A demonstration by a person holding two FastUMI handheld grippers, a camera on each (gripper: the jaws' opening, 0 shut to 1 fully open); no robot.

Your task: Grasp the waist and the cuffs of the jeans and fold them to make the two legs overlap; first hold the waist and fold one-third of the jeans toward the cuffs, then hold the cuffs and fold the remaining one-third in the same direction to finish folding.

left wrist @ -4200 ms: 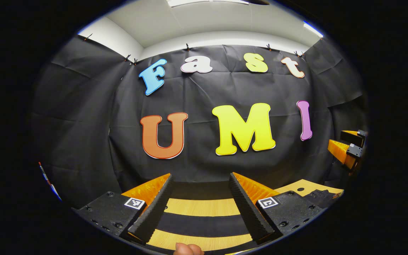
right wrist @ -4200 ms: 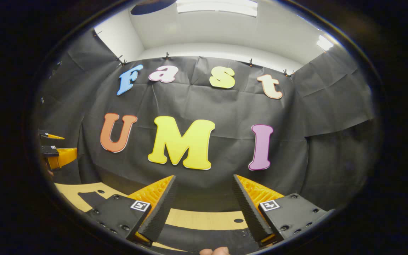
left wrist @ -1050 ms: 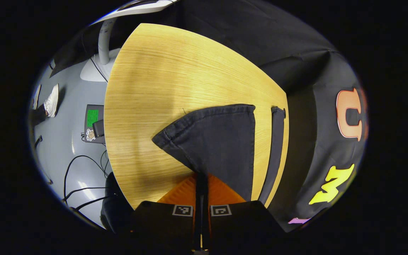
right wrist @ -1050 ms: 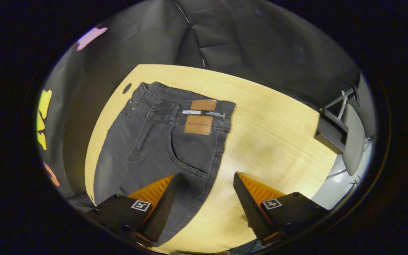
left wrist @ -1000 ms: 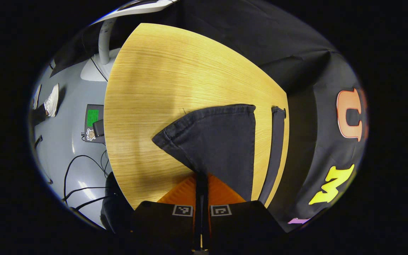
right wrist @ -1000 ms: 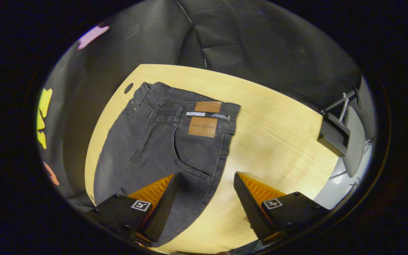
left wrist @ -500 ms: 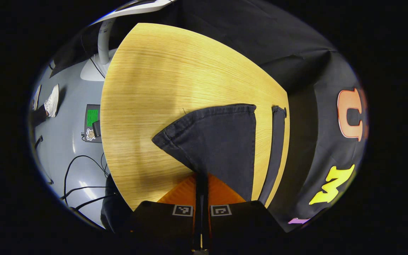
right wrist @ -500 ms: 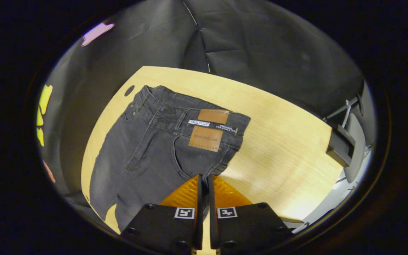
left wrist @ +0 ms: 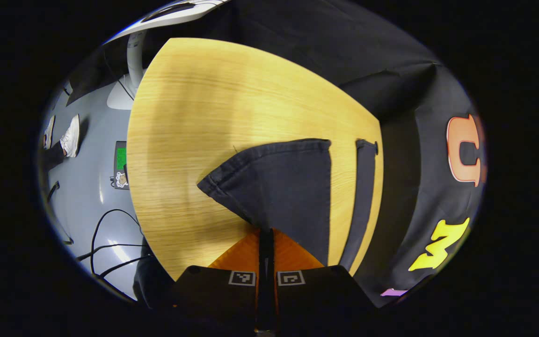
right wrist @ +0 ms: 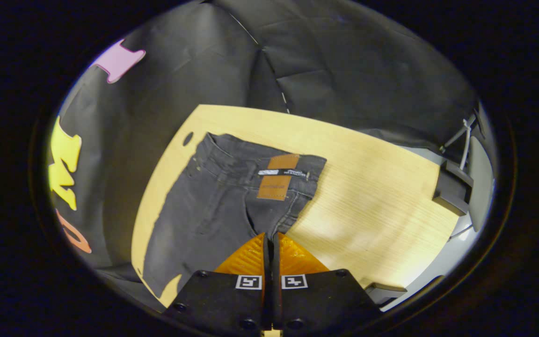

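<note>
Your left tool and right tool each pinch the jeans; every fold remains.

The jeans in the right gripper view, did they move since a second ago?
Yes. The jeans near the shut right gripper now bunch up off the table, and the waist patch sits closer to the fingers.
</note>
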